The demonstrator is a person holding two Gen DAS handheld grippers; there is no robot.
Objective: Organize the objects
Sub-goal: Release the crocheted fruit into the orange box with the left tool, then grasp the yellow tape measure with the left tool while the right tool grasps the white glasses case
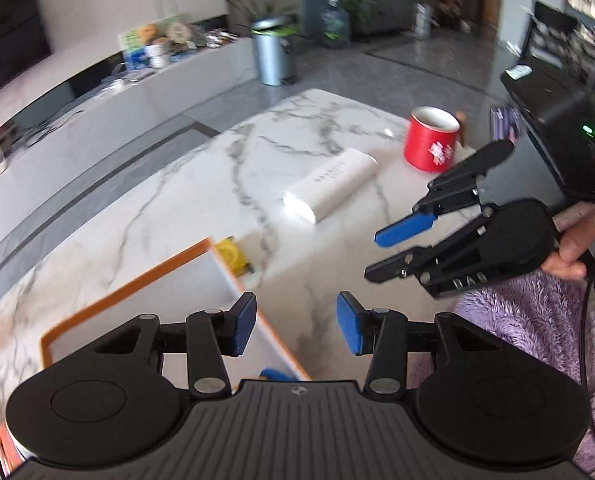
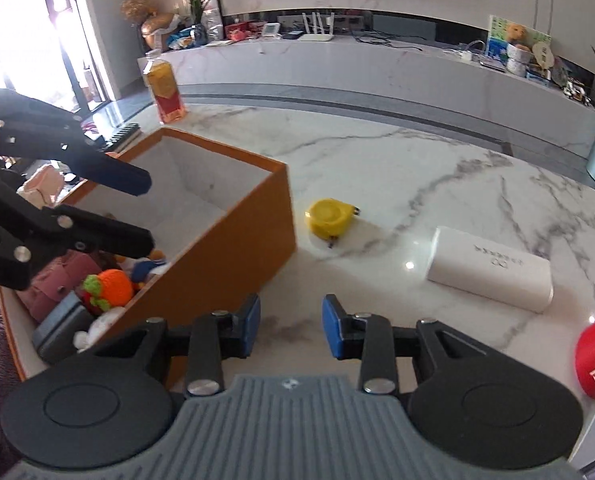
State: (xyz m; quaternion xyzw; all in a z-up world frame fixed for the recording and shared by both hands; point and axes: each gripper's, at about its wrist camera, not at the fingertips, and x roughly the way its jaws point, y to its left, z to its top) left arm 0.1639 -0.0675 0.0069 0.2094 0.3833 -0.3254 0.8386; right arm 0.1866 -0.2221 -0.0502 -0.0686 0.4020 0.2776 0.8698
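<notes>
An orange box (image 2: 233, 240) with a white inside stands on the marble table (image 2: 437, 168); it holds a knitted orange toy (image 2: 115, 286), pink items and a dark case. In the left wrist view the orange box (image 1: 137, 280) lies just below my left gripper (image 1: 295, 330), which is open and empty over its rim. My right gripper (image 2: 291, 330) is open and empty, low over the table beside the box; it also shows in the left wrist view (image 1: 371, 256). A yellow tape measure (image 2: 329, 218), a white power bank (image 2: 491, 274) and a red mug (image 1: 431, 140) lie loose on the table.
A bottle of amber liquid (image 2: 165, 90) stands at the table's far corner behind the box. A black comb (image 2: 121, 136) lies beside it. A black device (image 1: 553, 120) stands at the right past the mug. A long white TV bench (image 2: 377, 68) runs beyond the table.
</notes>
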